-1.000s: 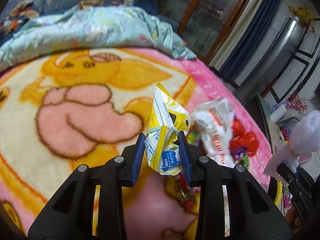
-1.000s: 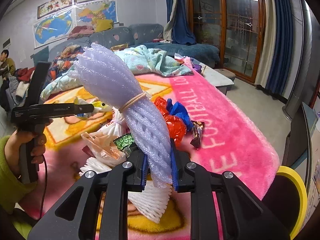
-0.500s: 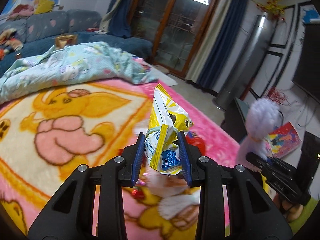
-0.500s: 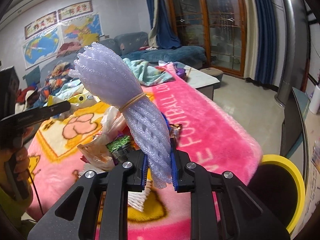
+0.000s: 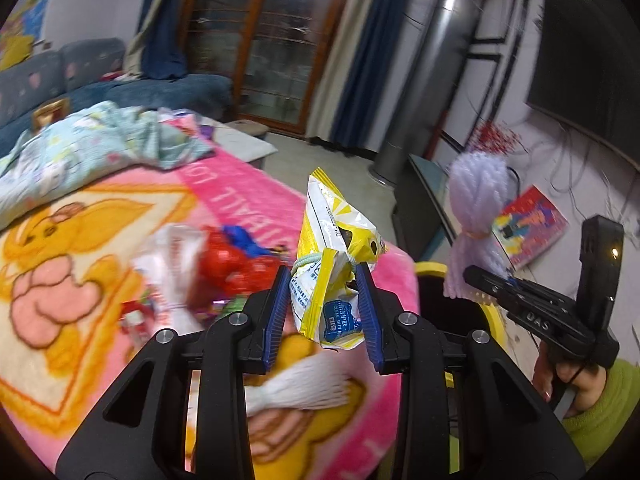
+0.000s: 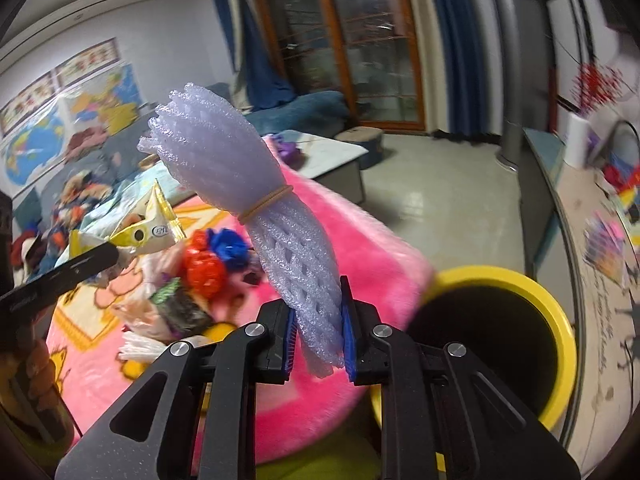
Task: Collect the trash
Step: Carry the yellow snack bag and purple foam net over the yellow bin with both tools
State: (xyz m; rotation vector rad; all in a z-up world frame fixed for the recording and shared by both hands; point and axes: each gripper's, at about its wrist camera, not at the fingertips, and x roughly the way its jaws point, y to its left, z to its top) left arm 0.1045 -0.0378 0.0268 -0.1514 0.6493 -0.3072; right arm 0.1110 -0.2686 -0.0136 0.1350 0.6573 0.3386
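Observation:
My left gripper (image 5: 323, 316) is shut on a yellow and white snack bag (image 5: 334, 264), held upright above the pink blanket's edge. My right gripper (image 6: 319, 334) is shut on a lilac foam net bundle (image 6: 256, 204) tied with a rubber band, held beside the yellow-rimmed black bin (image 6: 560, 320). The right gripper with the bundle (image 5: 476, 216) also shows in the left wrist view, over the bin's yellow rim (image 5: 430, 268). The snack bag (image 6: 148, 230) also shows in the right wrist view.
A heap of wrappers, red (image 5: 228, 264), blue and white (image 5: 172, 264), lies on the pink cartoon blanket (image 5: 60, 240). A white foam net (image 5: 304, 384) lies near the blanket's edge. A low grey table (image 6: 332, 160) and a dark cabinet (image 6: 536, 200) stand beyond.
Both grippers have swung right, away from the blanket's middle toward the yellow bin, each still holding its item. The bin now fills the right wrist view's lower right.

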